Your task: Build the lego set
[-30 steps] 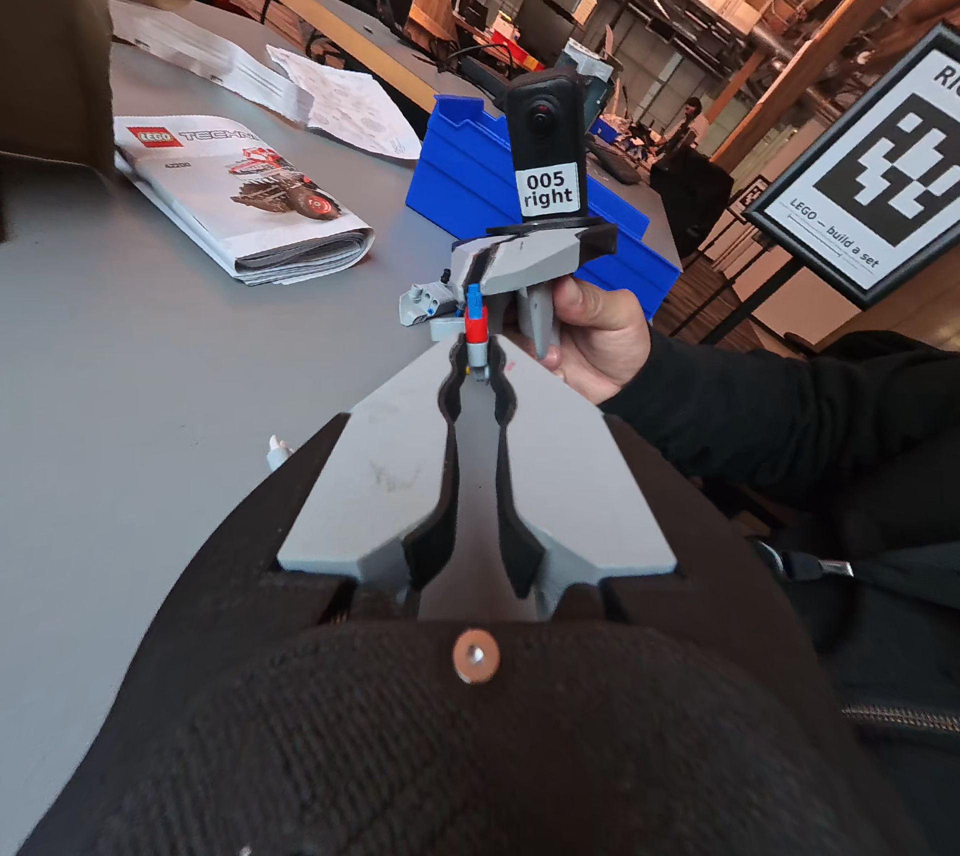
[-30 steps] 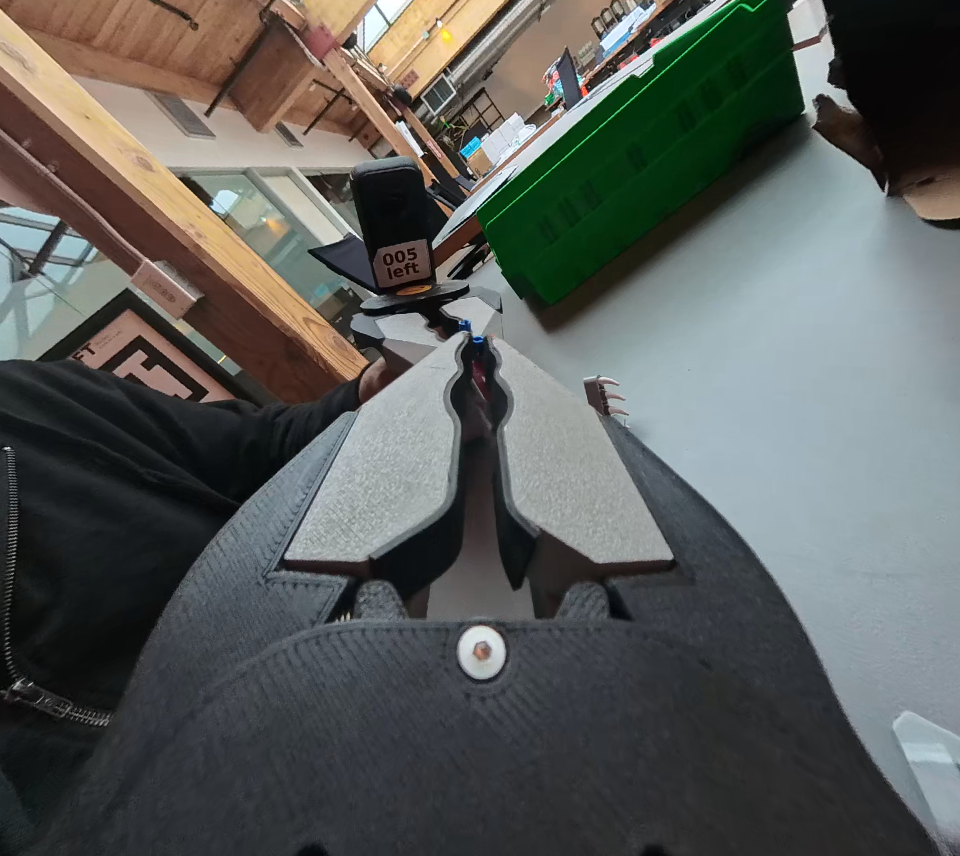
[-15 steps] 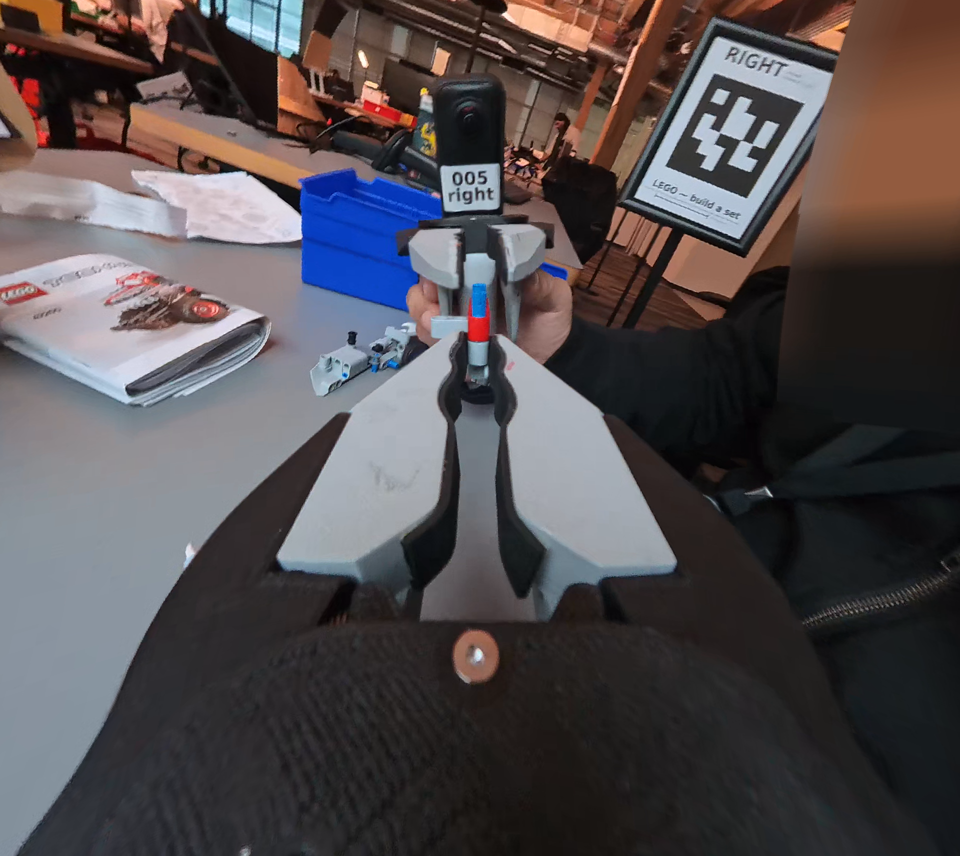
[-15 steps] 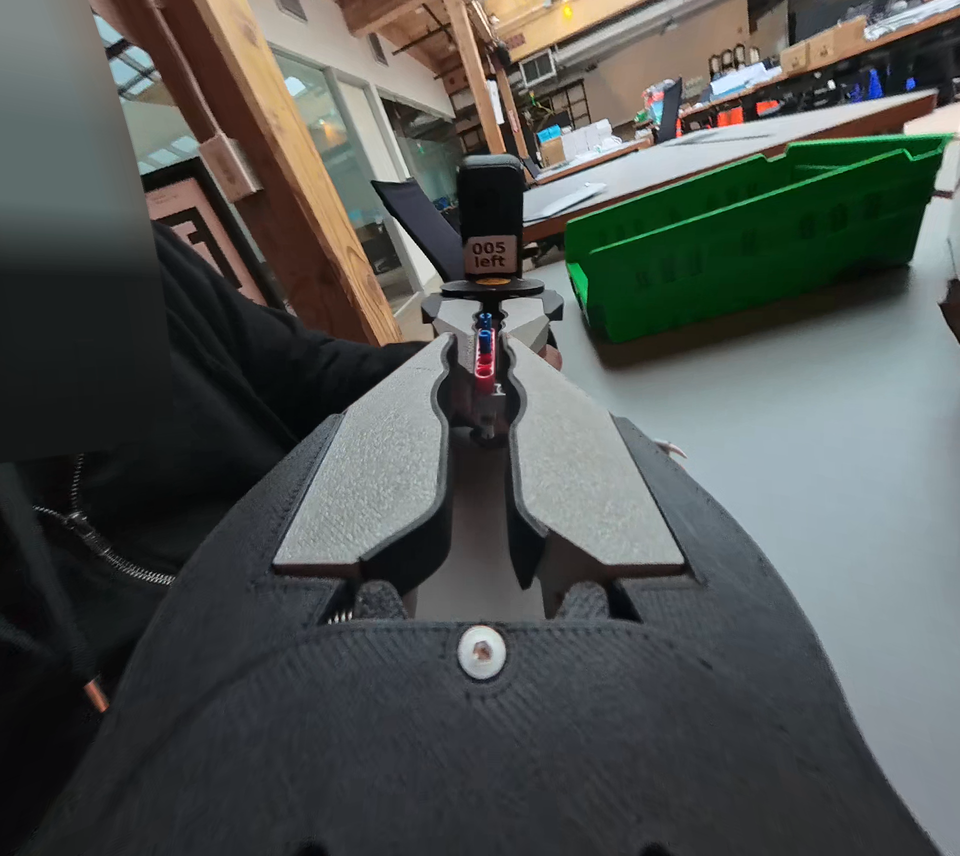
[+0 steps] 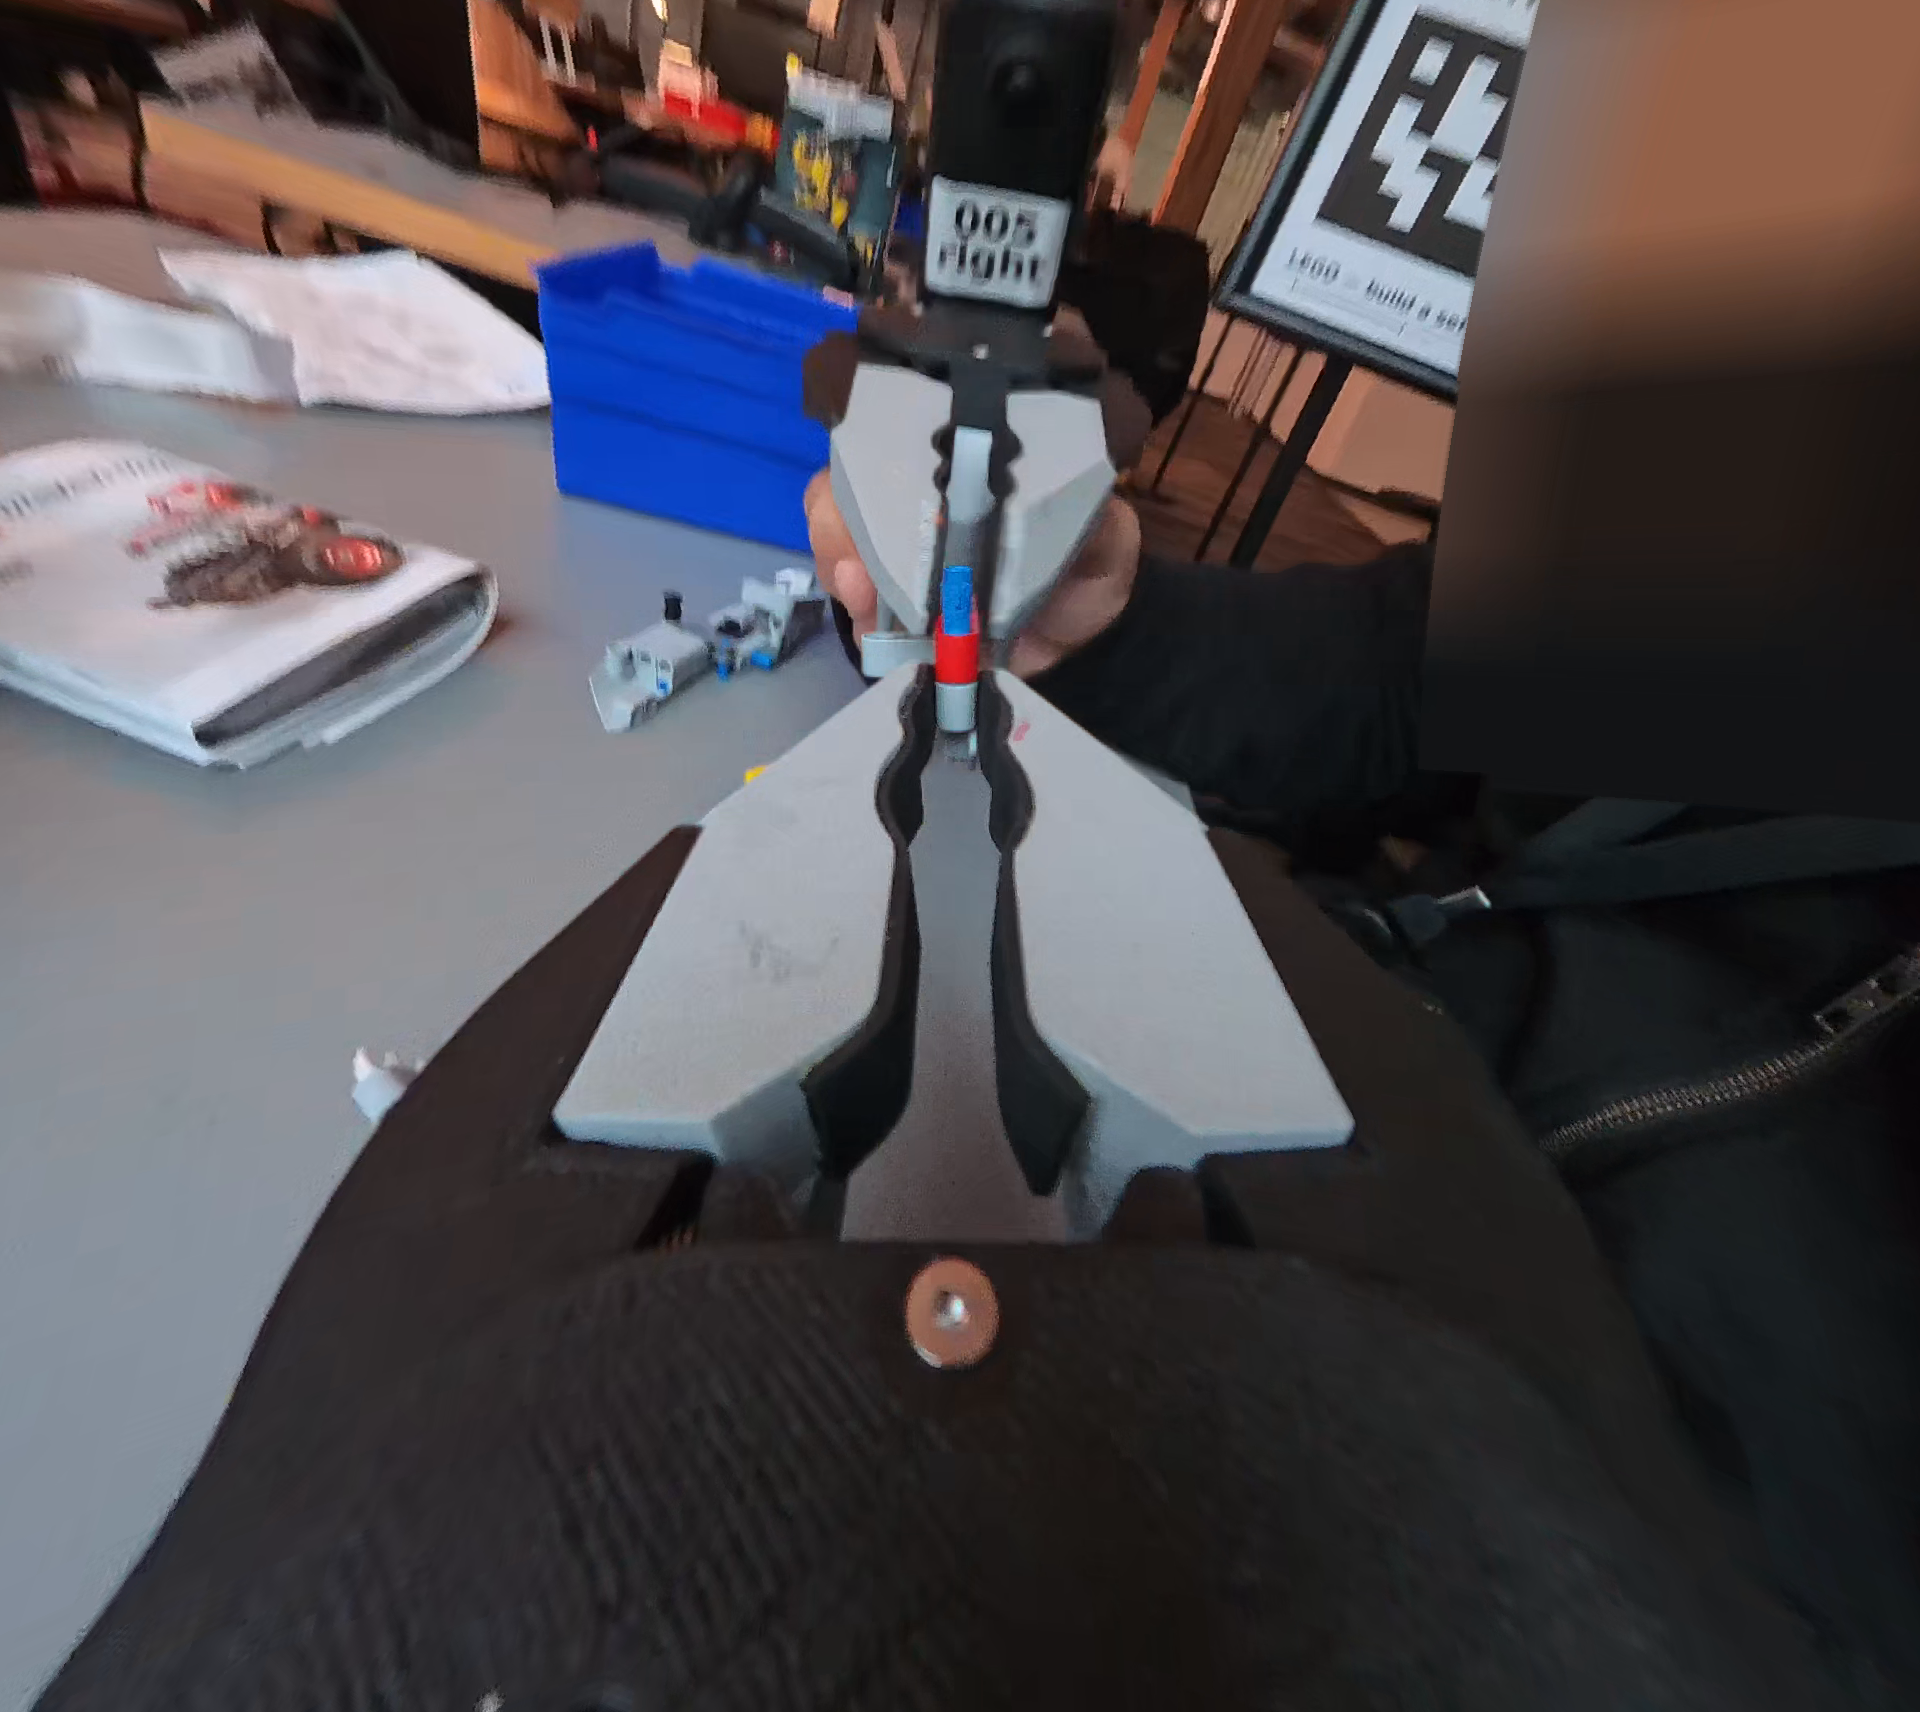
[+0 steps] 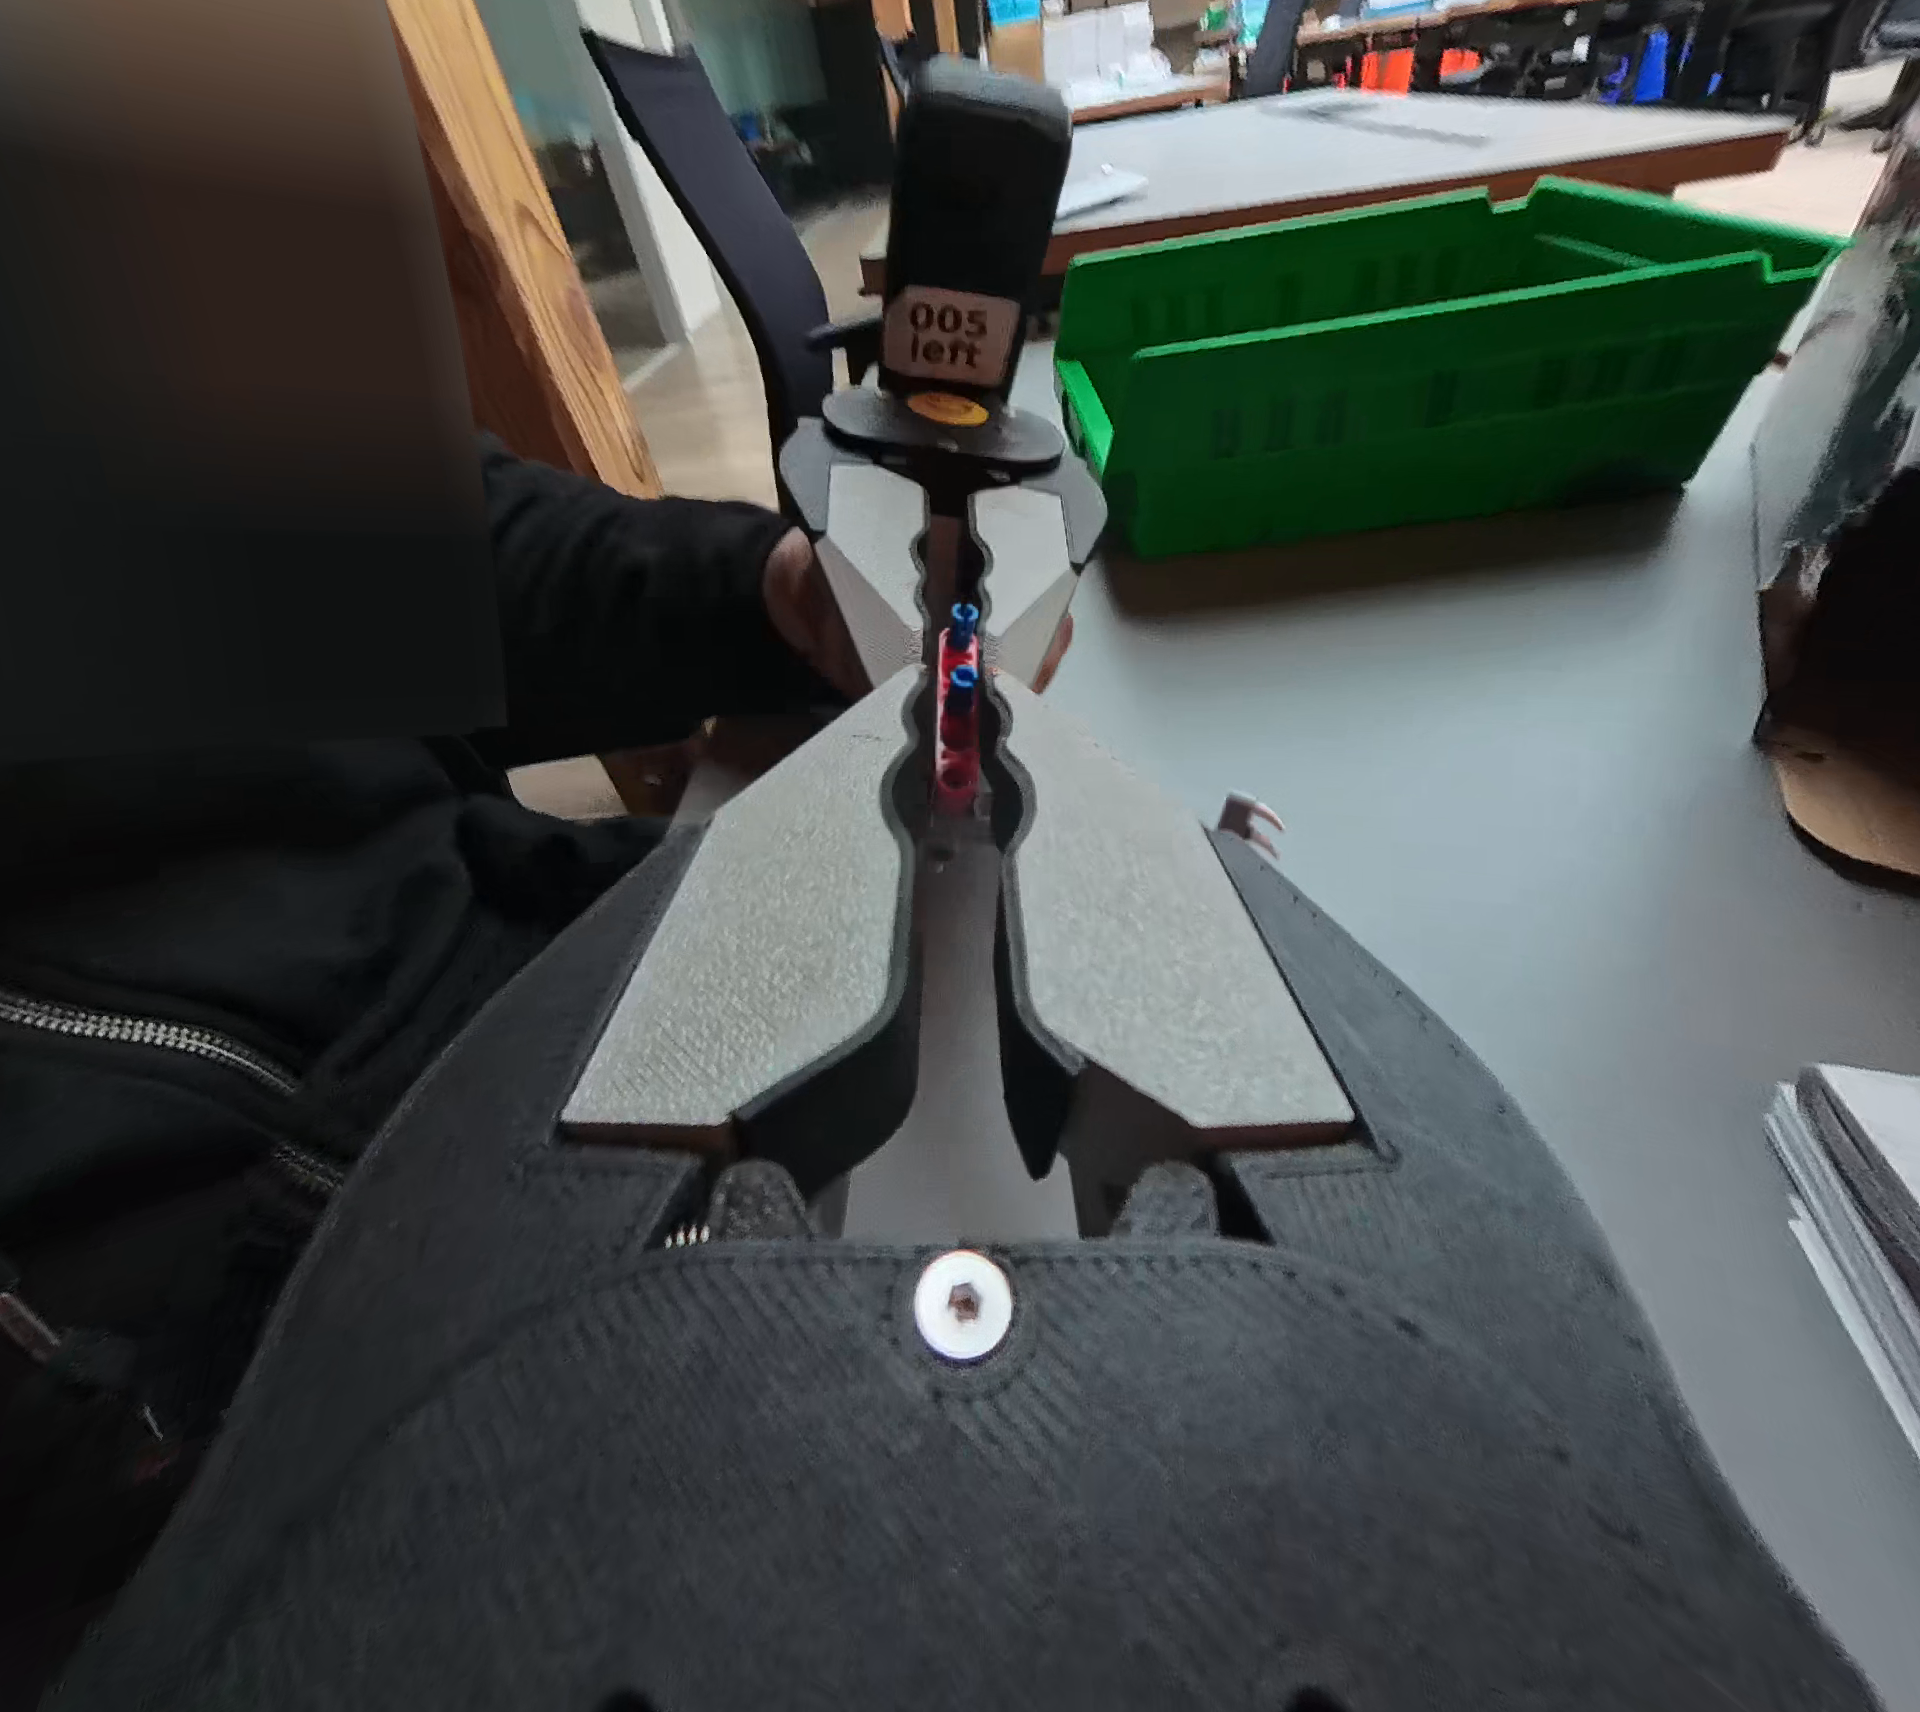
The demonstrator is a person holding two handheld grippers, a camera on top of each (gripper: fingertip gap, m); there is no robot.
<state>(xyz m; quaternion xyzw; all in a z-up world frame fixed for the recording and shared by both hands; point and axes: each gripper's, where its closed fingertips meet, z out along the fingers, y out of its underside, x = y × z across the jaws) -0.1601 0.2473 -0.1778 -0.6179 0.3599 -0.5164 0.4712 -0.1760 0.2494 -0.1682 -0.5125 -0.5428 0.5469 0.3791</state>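
My two grippers meet tip to tip in the air above the grey table (image 5: 208, 935). Between them is a small lego assembly (image 5: 954, 652): a red beam (image 6: 956, 732) with blue pins (image 6: 964, 618) and grey parts. My left gripper (image 5: 954, 698) is shut on the grey lower end of the assembly. My right gripper (image 6: 956, 698) is shut on the red beam. Each gripper also shows facing me in the other view, the right one (image 5: 961, 613) and the left one (image 6: 951, 623). The left wrist view is blurred.
On the table lie an instruction booklet (image 5: 208, 602), loose paper sheets (image 5: 364, 332), a blue bin (image 5: 686, 405), a small grey lego sub-assembly (image 5: 717, 644) and a green bin (image 6: 1403, 374). A small toothed piece (image 6: 1247, 815) lies beside my right gripper. A framed sign (image 5: 1392, 135) stands behind.
Both grippers have tilted level and stayed tip to tip on the assembly. The right gripper has turned from lying sideways to upright and sits closer to the left one.
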